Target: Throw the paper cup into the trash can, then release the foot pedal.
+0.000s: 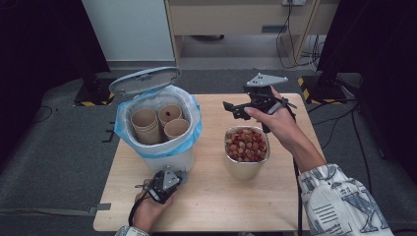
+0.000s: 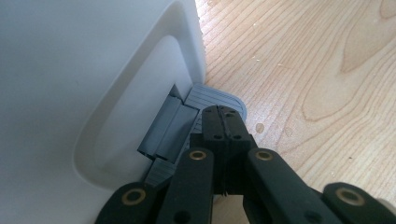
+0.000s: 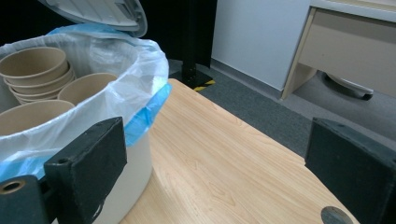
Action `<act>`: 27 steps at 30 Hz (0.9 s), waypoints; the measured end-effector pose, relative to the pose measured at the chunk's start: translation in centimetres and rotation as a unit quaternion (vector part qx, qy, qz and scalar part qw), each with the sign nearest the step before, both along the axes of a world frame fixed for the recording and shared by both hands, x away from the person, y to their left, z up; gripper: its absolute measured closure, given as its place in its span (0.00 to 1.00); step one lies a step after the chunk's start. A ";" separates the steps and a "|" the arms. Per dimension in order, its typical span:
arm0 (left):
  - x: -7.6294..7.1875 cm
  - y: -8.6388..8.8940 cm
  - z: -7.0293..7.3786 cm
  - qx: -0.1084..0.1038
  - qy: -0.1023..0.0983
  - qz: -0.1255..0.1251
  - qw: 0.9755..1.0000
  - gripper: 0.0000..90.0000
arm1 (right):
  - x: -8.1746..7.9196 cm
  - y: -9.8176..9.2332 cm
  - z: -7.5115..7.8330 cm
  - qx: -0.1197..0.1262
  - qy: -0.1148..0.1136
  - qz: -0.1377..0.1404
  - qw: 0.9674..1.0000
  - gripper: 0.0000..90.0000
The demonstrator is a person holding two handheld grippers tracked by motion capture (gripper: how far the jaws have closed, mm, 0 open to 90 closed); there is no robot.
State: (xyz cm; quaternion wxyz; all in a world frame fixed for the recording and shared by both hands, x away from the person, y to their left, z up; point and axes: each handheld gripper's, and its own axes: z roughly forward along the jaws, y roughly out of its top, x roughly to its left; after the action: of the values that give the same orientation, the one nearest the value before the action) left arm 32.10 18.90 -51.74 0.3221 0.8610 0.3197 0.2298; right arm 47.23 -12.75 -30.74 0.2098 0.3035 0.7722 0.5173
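The left gripper (image 2: 225, 122), jaws closed on nothing, pressed the grey pedal (image 2: 215, 99) of the white bin (image 1: 162, 157). The right gripper (image 1: 232, 109) hovered wide open and empty above the cup of red pieces (image 1: 246, 147). No writing was readable.

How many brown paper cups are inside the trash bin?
3 stacks of paper cups show inside the white bin: one at the left, one at the back, one at the front right. The left stack holds several nested cups, so more may be hidden.
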 end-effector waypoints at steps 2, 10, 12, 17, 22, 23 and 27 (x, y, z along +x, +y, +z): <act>0.0 0.0 0.0 0.000 -0.001 0.000 1.000 1.00 | 0.1 -0.4 -0.1 0.000 0.000 -0.005 1.000 0.06; 0.0 0.0 0.0 0.001 -0.001 0.001 1.000 1.00 | 0.1 -2.8 -0.3 0.000 0.003 -0.028 1.000 0.06; 0.0 0.0 0.0 0.001 -0.001 0.001 1.000 1.00 | 0.2 -3.3 -0.4 -0.001 0.003 -0.034 0.999 0.06; 0.0 0.0 0.0 0.001 0.000 0.000 1.000 1.00 | 0.2 -4.7 -0.6 0.001 0.005 -0.048 0.999 0.06; 0.0 0.0 0.0 0.001 -0.001 0.001 1.000 1.00 | 0.2 -5.9 -1.0 0.000 0.008 -0.059 0.998 0.06; 0.0 0.0 0.0 0.000 -0.001 0.001 1.000 1.00 | 0.2 -6.0 -1.0 -0.001 0.007 -0.061 0.998 0.06; 0.0 0.0 0.0 0.001 -0.002 0.001 1.000 1.00 | 0.2 -6.8 -1.2 0.000 0.008 -0.066 0.998 0.06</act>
State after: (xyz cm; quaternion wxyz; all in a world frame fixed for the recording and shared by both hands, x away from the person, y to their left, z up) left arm 32.07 18.87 -51.76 0.3219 0.8604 0.3198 0.2319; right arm 47.41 -19.53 -31.95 0.2376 0.3583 0.7518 0.5000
